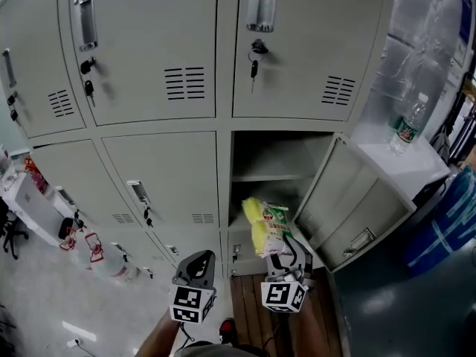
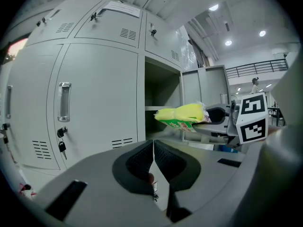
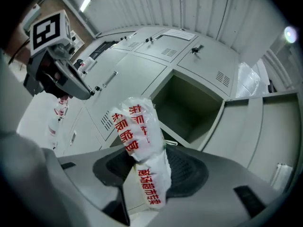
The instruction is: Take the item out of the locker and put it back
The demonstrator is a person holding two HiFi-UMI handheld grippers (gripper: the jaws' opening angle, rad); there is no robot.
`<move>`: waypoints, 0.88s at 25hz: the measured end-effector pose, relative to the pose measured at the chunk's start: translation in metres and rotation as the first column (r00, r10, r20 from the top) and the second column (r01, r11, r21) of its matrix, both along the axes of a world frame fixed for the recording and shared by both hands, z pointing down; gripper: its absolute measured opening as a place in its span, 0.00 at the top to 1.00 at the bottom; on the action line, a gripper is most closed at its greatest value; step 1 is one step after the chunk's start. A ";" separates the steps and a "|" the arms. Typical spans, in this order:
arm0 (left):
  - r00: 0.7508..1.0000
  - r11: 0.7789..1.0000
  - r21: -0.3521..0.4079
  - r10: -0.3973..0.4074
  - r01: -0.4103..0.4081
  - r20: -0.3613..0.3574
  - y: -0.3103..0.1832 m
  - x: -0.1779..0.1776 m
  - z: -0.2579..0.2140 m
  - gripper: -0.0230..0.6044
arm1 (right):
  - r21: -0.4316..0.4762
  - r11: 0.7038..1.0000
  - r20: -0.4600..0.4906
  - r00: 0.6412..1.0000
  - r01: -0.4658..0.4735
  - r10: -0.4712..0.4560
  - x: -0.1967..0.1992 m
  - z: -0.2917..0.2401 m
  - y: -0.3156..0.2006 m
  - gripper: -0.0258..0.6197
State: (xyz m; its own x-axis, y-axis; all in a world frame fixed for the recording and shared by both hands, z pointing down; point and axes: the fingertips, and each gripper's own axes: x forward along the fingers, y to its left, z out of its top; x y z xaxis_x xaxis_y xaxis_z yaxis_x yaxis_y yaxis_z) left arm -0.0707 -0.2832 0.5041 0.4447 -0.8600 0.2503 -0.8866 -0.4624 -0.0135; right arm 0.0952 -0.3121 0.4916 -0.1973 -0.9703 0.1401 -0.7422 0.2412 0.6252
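White plastic printed with red characters is filling the middle of the right gripper view, where the right gripper [image 3: 147,174] is clamping the packet [image 3: 139,136] by its lower end, jaws standing partly apart because the packet's bulk is sitting between the pads. The rest of the packet is sticking out past the fingertips, probably so that it can be passed through an opening without the gripper body going in first. It is hanging in the air just in front of the open locker compartment [image 1: 271,151], not inside it and resting on nothing. Whether it is coming out or going back I cannot tell from this pose. The left gripper [image 2: 153,161] is hovering beside it in front of the closed doors, jaws pressed together with nothing between them, seemingly idling while the other does the carrying. The locker door [image 1: 349,199] is swinging wide to the right, leaving the mouth clear. Only the head view and the left gripper view are showing the packet's yellow and green face; the right gripper view is catching just its white printed side. The head view alone is revealing the shelf [image 1: 268,175] across the compartment, a key [image 1: 253,69] dangling from the lock above, and a water bottle [image 1: 407,125] standing off to the right.
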 end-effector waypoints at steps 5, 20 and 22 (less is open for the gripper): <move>1.000 1.000 -0.020 0.000 0.001 0.012 -0.017 -0.006 0.007 0.92 | -0.023 1.000 -0.112 0.994 0.011 -0.014 -0.009 0.027 -0.037 0.62; 0.999 0.997 -0.062 -0.043 0.044 0.019 -0.053 -0.026 0.031 0.92 | -0.114 0.992 -0.334 0.938 0.053 -0.089 -0.043 0.095 -0.105 0.61; 0.999 0.997 -0.070 -0.043 0.044 0.020 -0.056 -0.027 0.034 0.92 | -0.112 0.992 -0.368 0.925 0.061 -0.098 -0.049 0.099 -0.110 0.61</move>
State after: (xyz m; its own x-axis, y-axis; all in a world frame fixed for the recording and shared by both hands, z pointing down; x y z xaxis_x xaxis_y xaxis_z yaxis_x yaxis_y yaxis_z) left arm -0.0972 -0.3396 0.5381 0.4018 -0.8584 0.3189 -0.9059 -0.4235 0.0014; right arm 0.0467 -0.4224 0.5908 -0.1888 -0.9317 0.3103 -0.4366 0.3627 0.8233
